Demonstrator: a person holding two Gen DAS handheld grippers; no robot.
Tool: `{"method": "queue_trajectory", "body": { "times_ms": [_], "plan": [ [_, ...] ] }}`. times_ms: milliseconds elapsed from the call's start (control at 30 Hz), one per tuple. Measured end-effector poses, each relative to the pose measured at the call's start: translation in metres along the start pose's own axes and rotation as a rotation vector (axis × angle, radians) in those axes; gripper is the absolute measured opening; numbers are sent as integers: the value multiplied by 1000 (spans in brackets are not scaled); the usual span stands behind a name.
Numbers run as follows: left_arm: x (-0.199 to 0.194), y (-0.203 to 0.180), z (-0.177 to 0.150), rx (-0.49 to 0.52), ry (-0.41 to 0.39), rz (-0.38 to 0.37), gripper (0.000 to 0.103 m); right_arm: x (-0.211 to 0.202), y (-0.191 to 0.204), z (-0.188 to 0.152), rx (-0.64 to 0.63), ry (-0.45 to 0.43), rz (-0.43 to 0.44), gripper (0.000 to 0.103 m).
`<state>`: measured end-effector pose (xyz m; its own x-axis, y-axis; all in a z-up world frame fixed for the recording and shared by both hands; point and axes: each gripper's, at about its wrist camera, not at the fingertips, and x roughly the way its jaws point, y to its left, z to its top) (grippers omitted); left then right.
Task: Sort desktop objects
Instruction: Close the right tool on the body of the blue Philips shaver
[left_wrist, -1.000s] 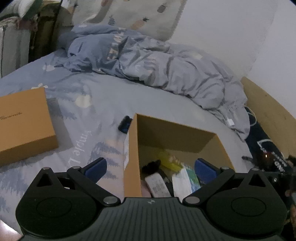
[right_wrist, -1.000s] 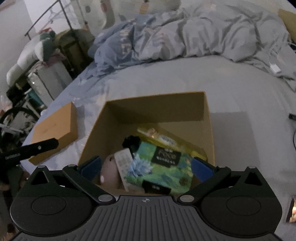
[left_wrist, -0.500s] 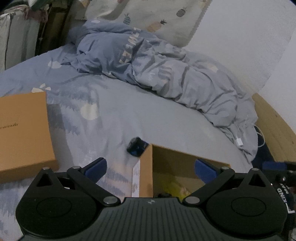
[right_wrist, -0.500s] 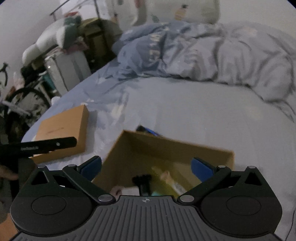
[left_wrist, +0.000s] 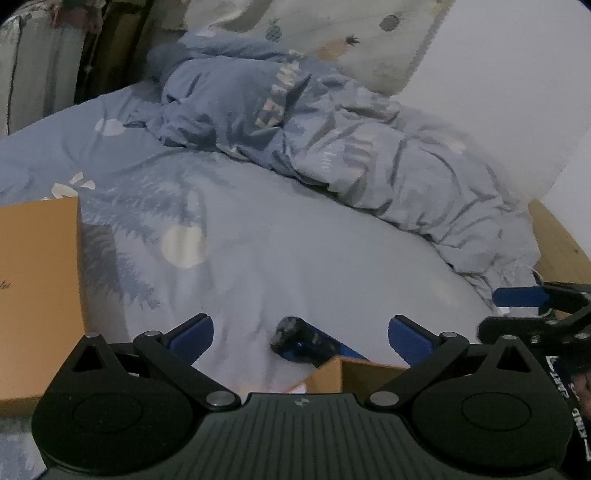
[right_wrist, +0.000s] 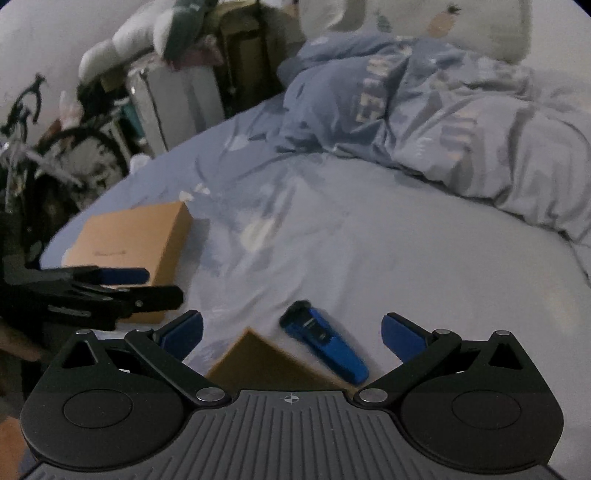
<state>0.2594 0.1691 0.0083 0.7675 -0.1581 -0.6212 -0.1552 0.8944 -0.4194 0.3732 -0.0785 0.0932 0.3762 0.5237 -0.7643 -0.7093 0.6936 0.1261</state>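
Observation:
A blue and black electric shaver (right_wrist: 325, 341) lies on the bed sheet just beyond the corner of an open cardboard box (right_wrist: 266, 363). It also shows in the left wrist view (left_wrist: 303, 341), next to the box edge (left_wrist: 365, 373). My left gripper (left_wrist: 301, 334) is open and empty above the shaver. My right gripper (right_wrist: 291, 334) is open and empty above the box corner. The box's contents are hidden now.
A closed tan box (right_wrist: 129, 243) lies on the sheet at the left, also in the left wrist view (left_wrist: 37, 291). A crumpled grey-blue duvet (left_wrist: 332, 147) fills the back of the bed. Clutter and a bicycle (right_wrist: 55, 155) stand beyond the bed's left edge.
Both grippers tilted up and away from the open box. Its inside has dropped out of view and the shaver now lies between the fingers of each view.

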Motion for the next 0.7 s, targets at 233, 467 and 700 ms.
{"method": "queue_trajectory", "body": {
  "times_ms": [233,467,700],
  "plan": [
    [32,18,8,-31,30,13,103,75,-21,22,-61,151,62,103],
    [55,36,5,-78,58,24,103,142,-27,26,-80,309,138,103],
    [70,52,1,-103,87,33,103,187,-35,22,-75,407,213,103]
  ]
}}
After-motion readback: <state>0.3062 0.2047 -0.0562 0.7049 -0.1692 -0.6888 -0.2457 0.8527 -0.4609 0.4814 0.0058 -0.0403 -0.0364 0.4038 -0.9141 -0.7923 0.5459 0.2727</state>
